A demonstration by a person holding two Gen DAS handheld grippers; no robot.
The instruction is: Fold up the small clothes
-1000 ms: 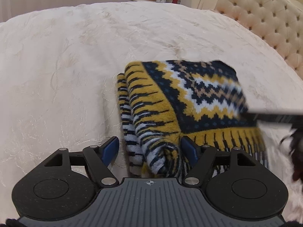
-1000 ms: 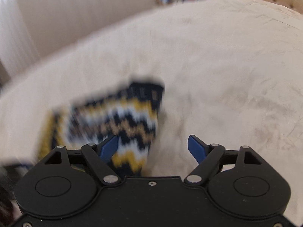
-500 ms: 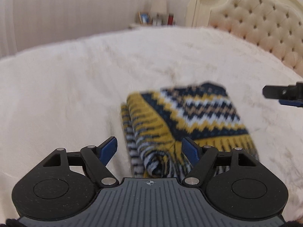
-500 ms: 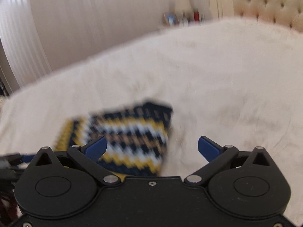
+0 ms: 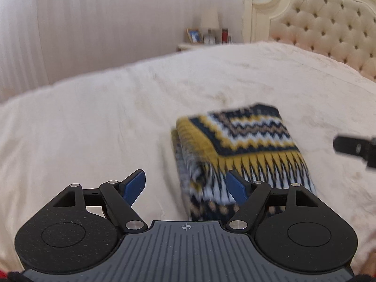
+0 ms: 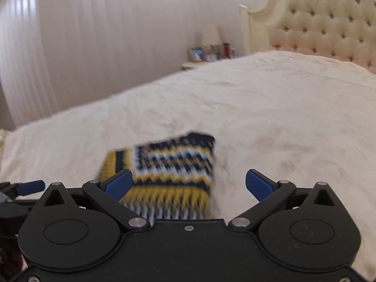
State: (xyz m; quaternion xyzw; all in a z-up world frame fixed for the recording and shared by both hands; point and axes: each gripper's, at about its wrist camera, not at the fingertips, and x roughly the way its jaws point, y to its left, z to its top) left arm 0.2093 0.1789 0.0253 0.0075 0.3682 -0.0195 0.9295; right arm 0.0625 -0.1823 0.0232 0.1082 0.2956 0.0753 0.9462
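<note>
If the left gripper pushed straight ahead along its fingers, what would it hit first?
Most likely the near left edge of the folded yellow, navy and white knitted garment, which lies partly between the open fingers of the left gripper. Beyond it is only the cream bedspread. Motion blur makes depth uncertain.

The folded knit point(image 5: 244, 138) is laid on the bedspread point(image 5: 94, 127); the headboard point(image 5: 329, 23) is set behind, the nightstand point(image 5: 188, 45) beside it.

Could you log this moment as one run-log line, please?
knit garment: folded on bed | left gripper: open | right gripper: open
</note>
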